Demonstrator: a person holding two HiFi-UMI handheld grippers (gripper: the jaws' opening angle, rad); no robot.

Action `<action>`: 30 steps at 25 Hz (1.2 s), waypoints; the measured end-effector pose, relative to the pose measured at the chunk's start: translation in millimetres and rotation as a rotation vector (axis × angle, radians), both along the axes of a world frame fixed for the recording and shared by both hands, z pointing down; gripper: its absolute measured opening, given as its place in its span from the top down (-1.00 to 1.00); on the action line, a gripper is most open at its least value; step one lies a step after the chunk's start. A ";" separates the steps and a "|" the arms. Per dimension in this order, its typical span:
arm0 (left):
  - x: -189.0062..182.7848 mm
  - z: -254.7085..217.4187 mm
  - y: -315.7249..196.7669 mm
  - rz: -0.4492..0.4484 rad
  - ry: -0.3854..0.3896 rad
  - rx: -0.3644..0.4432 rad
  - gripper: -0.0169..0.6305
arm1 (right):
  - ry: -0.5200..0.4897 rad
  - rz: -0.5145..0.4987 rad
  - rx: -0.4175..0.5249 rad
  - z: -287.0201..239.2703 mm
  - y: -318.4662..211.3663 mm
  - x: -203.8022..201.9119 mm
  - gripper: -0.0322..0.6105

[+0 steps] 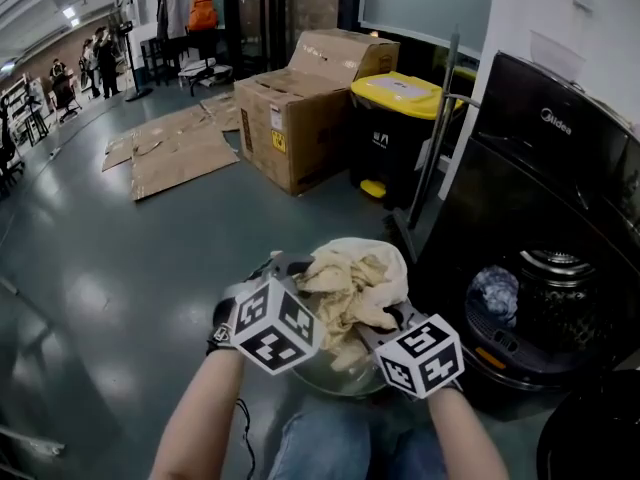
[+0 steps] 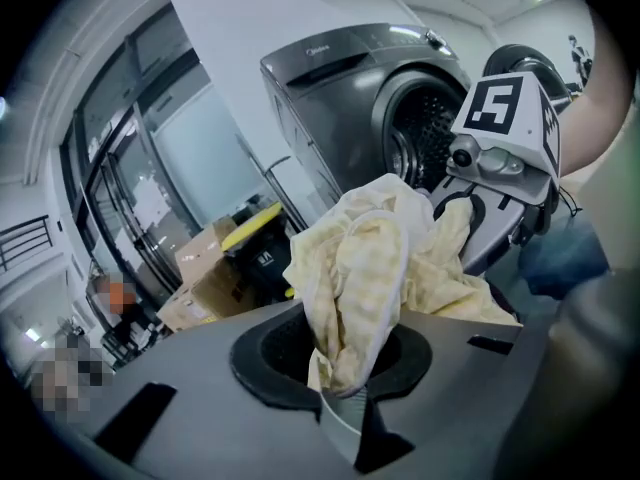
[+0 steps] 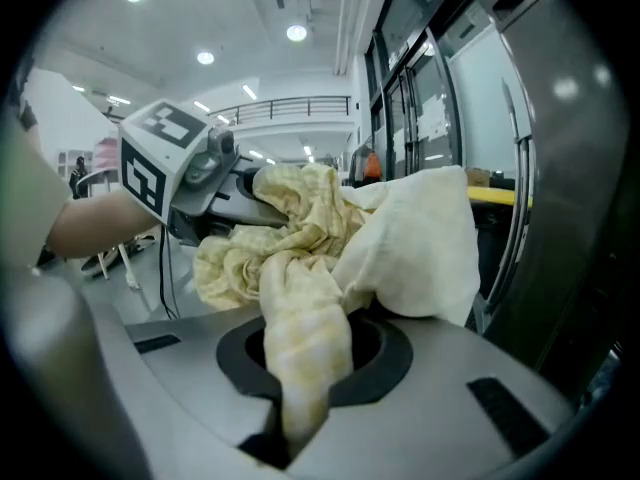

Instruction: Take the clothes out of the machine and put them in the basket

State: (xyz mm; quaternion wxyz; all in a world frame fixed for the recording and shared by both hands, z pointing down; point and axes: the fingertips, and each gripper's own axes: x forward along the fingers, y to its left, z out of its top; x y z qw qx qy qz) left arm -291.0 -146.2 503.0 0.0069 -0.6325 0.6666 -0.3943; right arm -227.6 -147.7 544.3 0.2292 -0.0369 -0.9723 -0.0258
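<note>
A crumpled cream-yellow cloth (image 1: 355, 280) hangs between my two grippers, low in the middle of the head view. My left gripper (image 2: 345, 396) is shut on one fold of the cloth (image 2: 360, 268). Pinching another fold (image 3: 300, 348) is my right gripper (image 3: 290, 430), also shut. Both marker cubes sit just behind the bundle. Under the cloth shows the rim of a round greyish basket (image 1: 335, 378), mostly hidden. The black washing machine (image 1: 560, 158) stands at the right with its drum (image 1: 555, 298) open. A bluish-white item (image 1: 495, 290) lies at the drum's mouth.
The machine's round door (image 1: 600, 443) hangs open at the bottom right. Cardboard boxes (image 1: 300, 108) and a black bin with a yellow lid (image 1: 395, 128) stand beyond. A metal pole (image 1: 432, 148) leans beside the machine. Flattened cardboard (image 1: 175, 148) lies on the grey floor. People stand far off (image 1: 100, 58).
</note>
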 end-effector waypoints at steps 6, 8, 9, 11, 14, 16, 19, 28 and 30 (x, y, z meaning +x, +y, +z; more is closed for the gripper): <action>5.1 70.4 -8.7 -0.053 0.104 -0.103 0.79 | 0.382 0.024 0.100 104.1 -10.9 26.7 0.47; 4.6 82.2 -10.2 -0.083 0.145 -0.110 0.79 | 0.469 0.010 0.135 125.7 -11.9 41.6 0.14; 4.5 85.4 -11.3 -0.094 0.158 -0.111 0.79 | 0.481 0.011 0.134 130.2 -13.2 47.4 0.02; 4.4 89.0 -14.1 -0.107 0.171 -0.111 0.79 | 0.436 0.027 0.124 125.4 -18.8 52.7 -0.26; 7.2 97.2 -20.3 -0.109 0.179 -0.127 0.78 | 0.356 0.050 0.104 107.4 -29.8 55.2 -0.30; 10.7 107.6 -24.3 -0.110 0.189 -0.145 0.71 | 0.333 0.059 0.099 97.7 -34.6 58.2 -0.30; 11.6 118.3 -28.7 -0.143 0.242 -0.147 0.03 | 0.318 0.073 0.098 88.6 -39.8 64.8 -0.30; 25.9 118.6 -46.2 -0.161 0.288 -0.116 0.00 | 0.281 0.168 0.107 71.0 -78.5 99.2 -0.30; 35.4 115.5 -53.2 -0.147 0.292 -0.101 0.00 | 0.275 0.198 0.116 66.7 -91.4 110.2 -0.30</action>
